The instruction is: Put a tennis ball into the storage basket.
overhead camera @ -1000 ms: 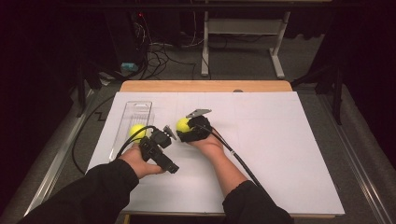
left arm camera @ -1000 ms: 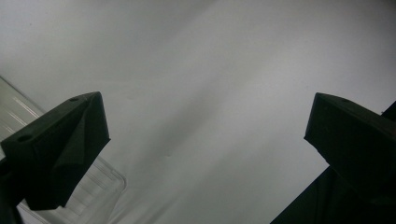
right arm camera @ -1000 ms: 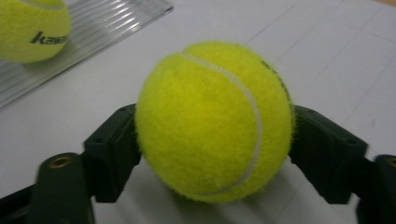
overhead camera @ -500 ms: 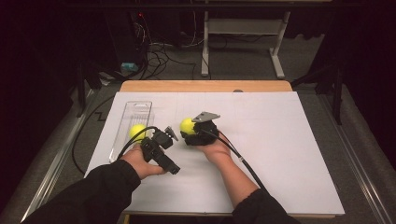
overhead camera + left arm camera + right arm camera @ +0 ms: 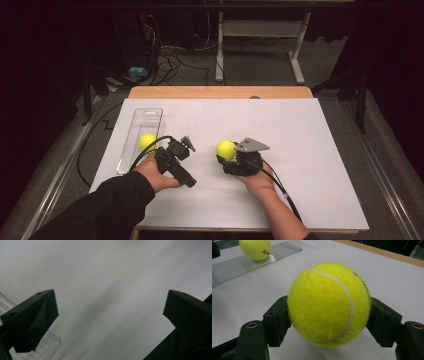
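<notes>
Tray (image 5: pixel 131 145) of clear ribbed plastic lies at the left side of the white table (image 5: pixel 310 165), and one tennis ball (image 5: pixel 147 141) rests in its near part. Just beside it the left gripper (image 5: pixel 186 145) is held low over the white surface; in the left gripper view its jaws are spread wide with nothing between them, and a corner of the tray shows beside the left jaw. More to the right, near the middle of the table, the right gripper (image 5: pixel 328 327) pinches a second tennis ball (image 5: pixel 329 303). The two jaws press its sides at about the widest part, one on each side. I judge this ball light and a little springy, with a fuzzy felt that gives good friction, so it should not slip easily. Best hold is across the middle like here; a grip nearer the top or bottom could let it pop out
</notes>
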Tool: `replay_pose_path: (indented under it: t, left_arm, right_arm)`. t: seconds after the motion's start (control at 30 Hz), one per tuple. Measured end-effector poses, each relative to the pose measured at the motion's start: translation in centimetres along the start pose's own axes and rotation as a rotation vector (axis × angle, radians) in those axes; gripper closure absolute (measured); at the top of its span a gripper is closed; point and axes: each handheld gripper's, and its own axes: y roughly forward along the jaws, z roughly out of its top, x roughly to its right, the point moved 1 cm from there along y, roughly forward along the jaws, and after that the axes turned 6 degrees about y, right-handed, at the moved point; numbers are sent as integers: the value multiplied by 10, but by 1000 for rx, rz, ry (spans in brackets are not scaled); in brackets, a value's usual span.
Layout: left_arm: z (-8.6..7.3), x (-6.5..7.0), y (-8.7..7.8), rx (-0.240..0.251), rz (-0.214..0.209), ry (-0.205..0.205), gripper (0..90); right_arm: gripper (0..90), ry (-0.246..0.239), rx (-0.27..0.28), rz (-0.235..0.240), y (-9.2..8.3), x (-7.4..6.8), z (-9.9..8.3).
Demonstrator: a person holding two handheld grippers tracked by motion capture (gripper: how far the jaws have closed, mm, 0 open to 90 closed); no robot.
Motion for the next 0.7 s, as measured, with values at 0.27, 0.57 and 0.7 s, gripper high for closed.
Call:
replay_pose_path:
  t: [0.27, 0.57, 0.7]
  left_arm:
    - [5, -1, -1, -6, 0, -8, 5]
    - [8, 1, -3, -4, -15, -5, 4]
    - [12, 4, -8, -2, -13, 4, 4]
  right_arm:
    - [279, 2, 19, -14, -33, 4, -25]
    - [279, 10, 25, -23, -58, 7, -48]
    - [279, 9, 25, -16, -62, 5, -51]
